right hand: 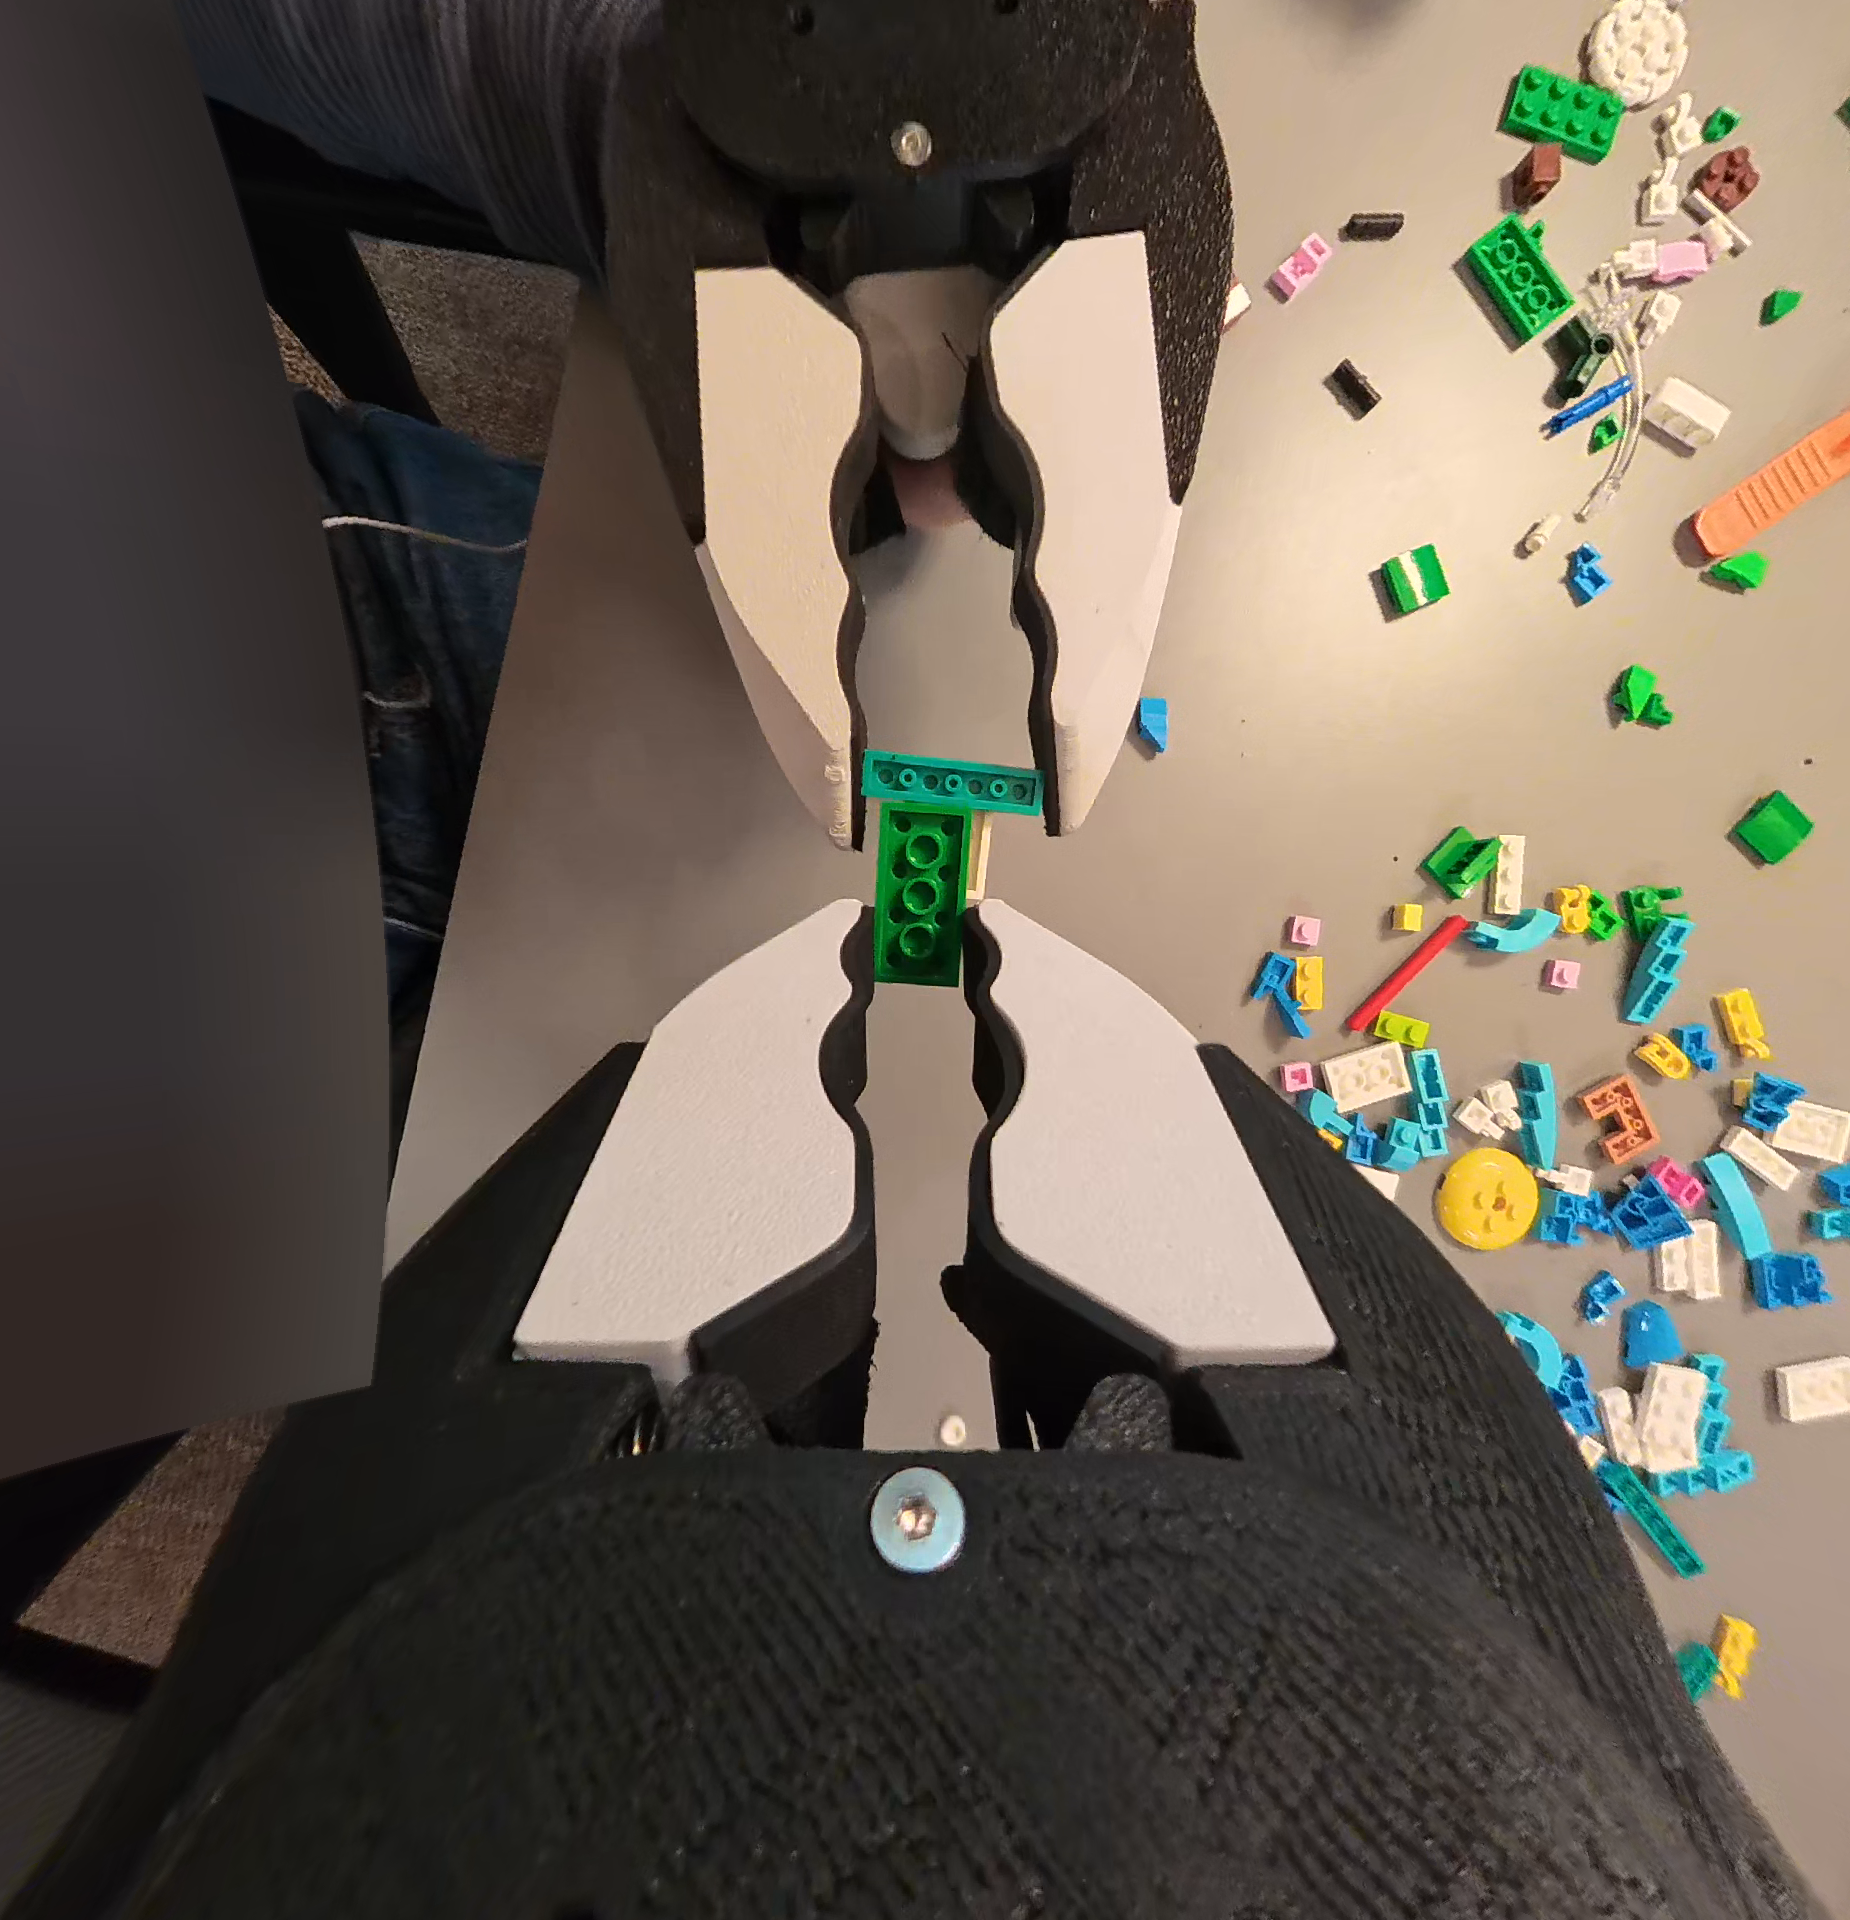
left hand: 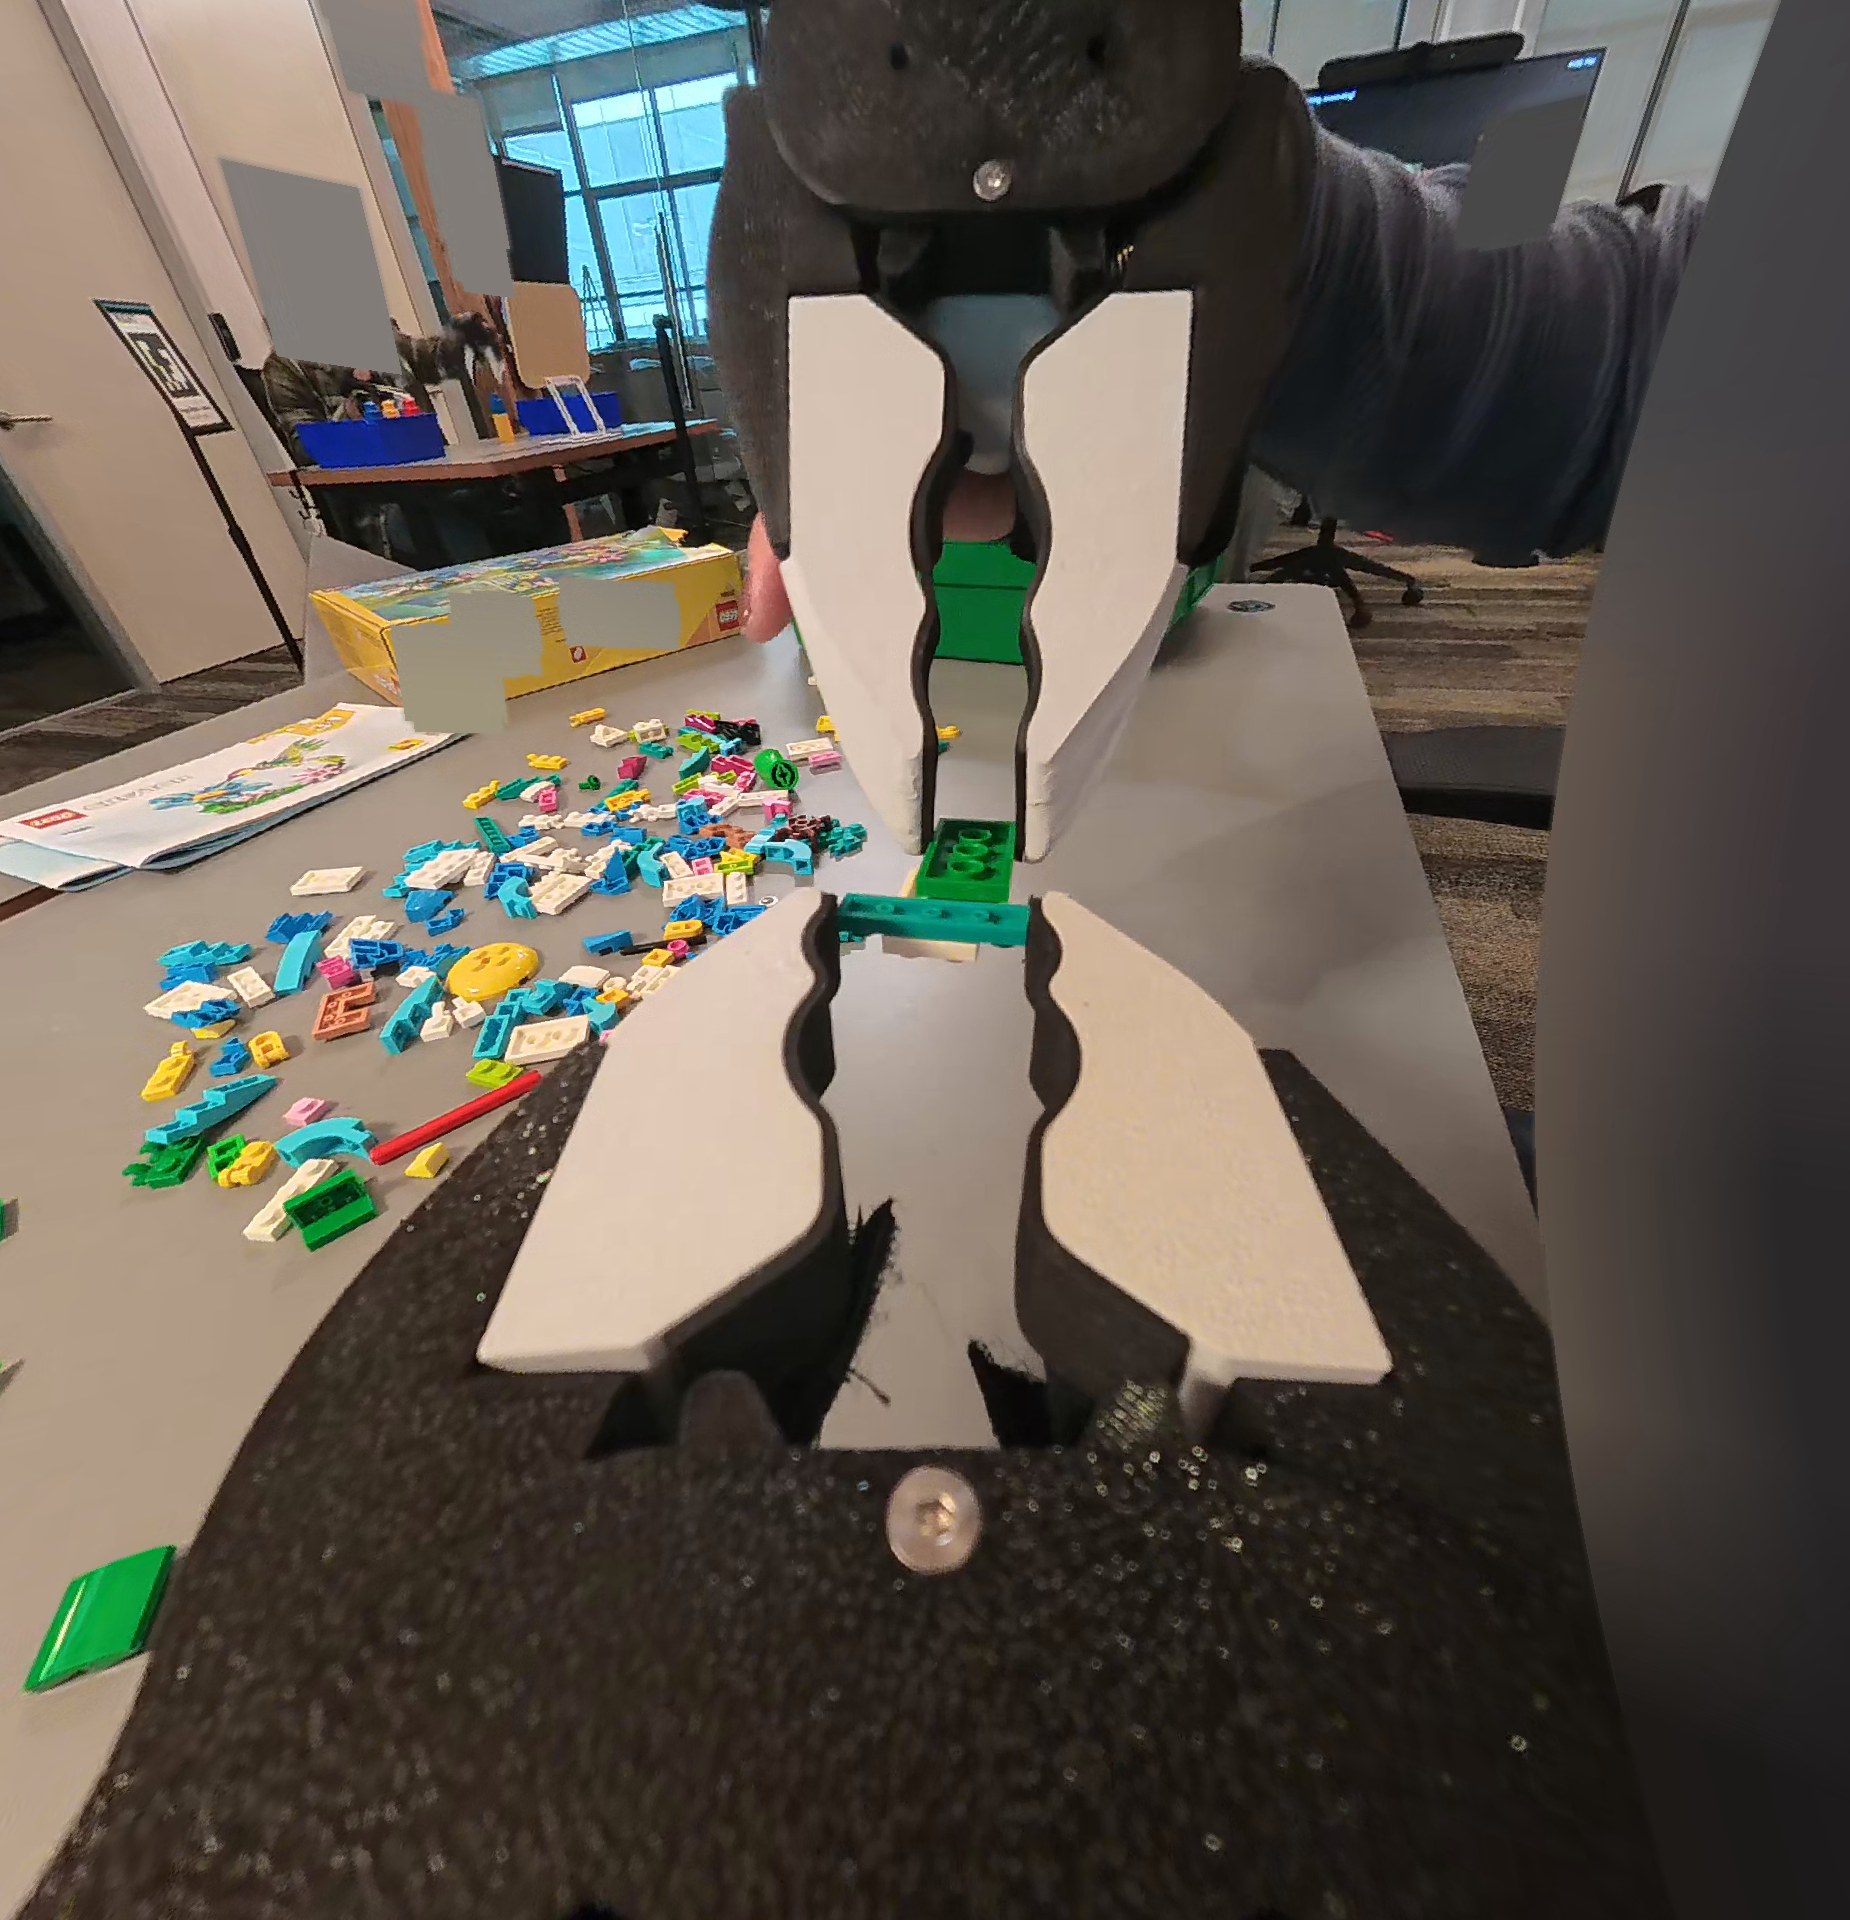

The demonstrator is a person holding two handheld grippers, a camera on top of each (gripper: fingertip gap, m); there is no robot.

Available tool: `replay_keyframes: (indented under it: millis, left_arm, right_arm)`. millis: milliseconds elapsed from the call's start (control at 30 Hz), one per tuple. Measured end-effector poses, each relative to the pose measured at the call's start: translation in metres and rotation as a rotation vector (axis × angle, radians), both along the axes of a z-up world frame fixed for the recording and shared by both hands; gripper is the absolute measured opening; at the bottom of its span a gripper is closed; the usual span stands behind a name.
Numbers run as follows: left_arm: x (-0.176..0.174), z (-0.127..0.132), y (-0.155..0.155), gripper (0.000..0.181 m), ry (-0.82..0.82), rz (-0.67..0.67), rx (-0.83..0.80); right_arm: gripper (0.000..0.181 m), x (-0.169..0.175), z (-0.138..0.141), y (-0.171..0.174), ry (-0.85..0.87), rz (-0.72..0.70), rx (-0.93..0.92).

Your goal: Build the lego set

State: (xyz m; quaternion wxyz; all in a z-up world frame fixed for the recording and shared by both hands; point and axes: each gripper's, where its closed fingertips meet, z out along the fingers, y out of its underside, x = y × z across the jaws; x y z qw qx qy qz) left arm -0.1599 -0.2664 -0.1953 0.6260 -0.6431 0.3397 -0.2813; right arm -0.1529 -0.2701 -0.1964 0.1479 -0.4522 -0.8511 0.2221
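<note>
My left gripper (left hand: pixel 931 914) is shut on the ends of a long teal plate (left hand: pixel 931 920), held above the grey table (left hand: pixel 1212 831). My right gripper (left hand: pixel 975 836) faces it from the far side, shut on a green plate (left hand: pixel 968 857). In the right wrist view, my right gripper (right hand: pixel 916 925) grips the green plate (right hand: pixel 919 899) by its long sides. This plate meets the teal plate (right hand: pixel 950 784) at a right angle, forming a T, and the left gripper (right hand: pixel 950 821) holds the teal plate. A small cream piece (right hand: pixel 981 857) sits beside the green plate, under the teal one.
A heap of loose bricks (left hand: pixel 588 883) lies on the table to the left, with a yellow disc (left hand: pixel 490 971) and a red rod (left hand: pixel 453 1117). A yellow box (left hand: pixel 526 613) and a booklet (left hand: pixel 204 790) lie behind. An orange separator tool (right hand: pixel 1794 478) lies at the right. The table edge (right hand: pixel 464 831) is close. My left and right fingertips are right by each other.
</note>
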Motion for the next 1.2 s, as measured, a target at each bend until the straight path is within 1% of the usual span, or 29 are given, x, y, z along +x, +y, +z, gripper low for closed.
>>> replay_keyframes:
  millis: [33, 467, 833, 1100, 1200]
  left_arm:
    - [0.000, 0.000, 0.000, 0.034, -0.001, 0.002, 0.000]
    - [-0.002, 0.000, 0.002, 0.034, 0.006, 0.021, 0.009]
    - [-0.003, -0.002, 0.004, 0.034, 0.014, 0.033, -0.001]
    - [-0.006, -0.006, 0.007, 0.034, 0.042, 0.057, -0.013]
    - [-0.007, -0.008, 0.009, 0.034, 0.070, 0.074, -0.014]
  right_arm:
    - [0.015, 0.000, 0.000, 0.000, -0.005, 0.002, 0.002]
    - [0.015, -0.001, -0.003, -0.001, -0.030, 0.023, 0.039]
    - [0.014, -0.003, -0.006, 0.002, -0.026, 0.010, 0.065]
    - [0.014, -0.005, -0.011, 0.006, 0.023, -0.003, 0.100]
    - [0.014, -0.006, -0.014, 0.008, 0.064, -0.030, 0.088]
